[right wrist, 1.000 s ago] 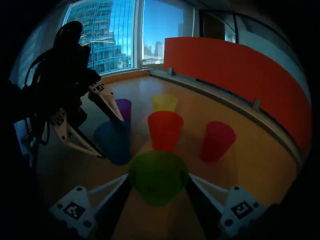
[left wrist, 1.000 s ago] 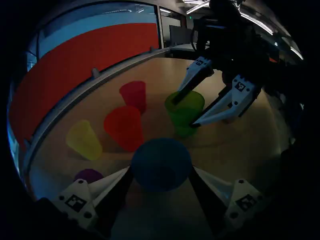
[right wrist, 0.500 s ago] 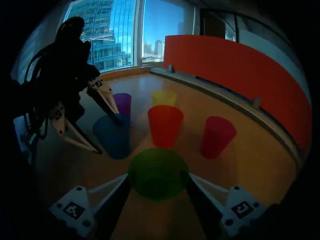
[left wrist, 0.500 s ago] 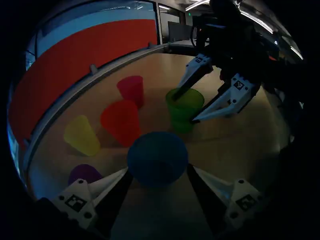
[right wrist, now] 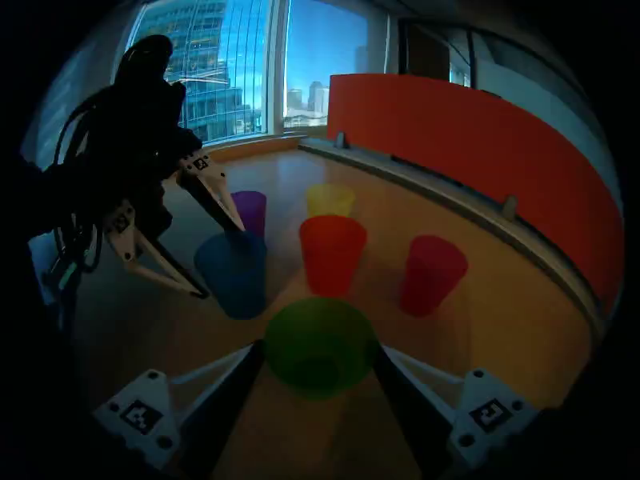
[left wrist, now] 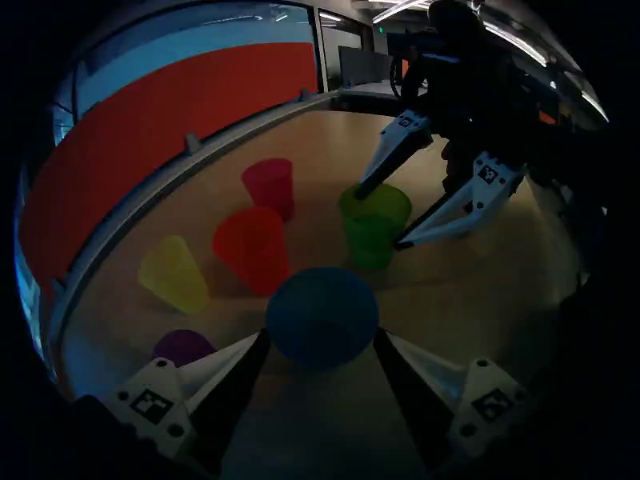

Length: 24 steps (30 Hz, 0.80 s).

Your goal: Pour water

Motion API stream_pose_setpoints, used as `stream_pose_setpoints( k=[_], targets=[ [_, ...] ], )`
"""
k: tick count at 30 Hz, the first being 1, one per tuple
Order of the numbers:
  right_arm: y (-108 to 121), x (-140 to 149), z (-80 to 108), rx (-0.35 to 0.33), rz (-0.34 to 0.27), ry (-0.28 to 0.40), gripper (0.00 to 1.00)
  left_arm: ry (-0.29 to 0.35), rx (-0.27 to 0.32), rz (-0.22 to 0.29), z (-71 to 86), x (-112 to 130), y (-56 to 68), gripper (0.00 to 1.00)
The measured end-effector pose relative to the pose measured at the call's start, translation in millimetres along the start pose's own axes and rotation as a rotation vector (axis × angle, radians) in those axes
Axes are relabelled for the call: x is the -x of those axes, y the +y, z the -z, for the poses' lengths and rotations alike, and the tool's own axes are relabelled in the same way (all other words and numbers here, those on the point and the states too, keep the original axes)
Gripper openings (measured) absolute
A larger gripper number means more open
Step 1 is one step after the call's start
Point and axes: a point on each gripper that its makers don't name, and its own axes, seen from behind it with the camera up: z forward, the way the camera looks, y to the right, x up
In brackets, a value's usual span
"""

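the main risk is a spill or a knocked cup: these cups look light, smooth and tapered, so too hard a squeeze could buckle a wall or let one slide, and tipping one with the rims misaligned would put water on the counter (right wrist: 496, 344); the red cup (right wrist: 332, 252) stands near both and a swinging finger could topple it. the left claw (left wrist: 321, 338) is clenched on the blue cup (left wrist: 322, 312), just left of the red cup in the right gripper view; the right claw (right wrist: 318, 350) is clenched on the green cup (right wrist: 318, 332), in front of the red cup. both are upright, translucent, open-mouthed; too dim to tell whether either holds water
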Motion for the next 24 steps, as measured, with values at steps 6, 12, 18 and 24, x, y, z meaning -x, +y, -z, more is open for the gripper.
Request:
stream_pose_setpoints(
  k=[6,12,18,24],
  targets=[
    [1.0,-3.2,6.5,0.016,0.009,0.004,1.00,0.027,-0.011,0.010,12.1,-9.7,-2.5,0.96],
    [2.1,-12.6,13.9,0.029,0.006,0.026,1.00,0.051,-0.025,0.010,23.9,-19.2,-3.1,0.96],
    [0.1,-23.5,25.5,0.036,0.010,0.048,1.00,0.082,-0.036,0.018,37.6,-30.7,-1.9,0.96],
    [-0.1,-30.1,37.2,0.062,0.020,0.072,1.00,0.122,-0.047,0.047,52.3,-40.4,-0.9,0.96]
  ],
)
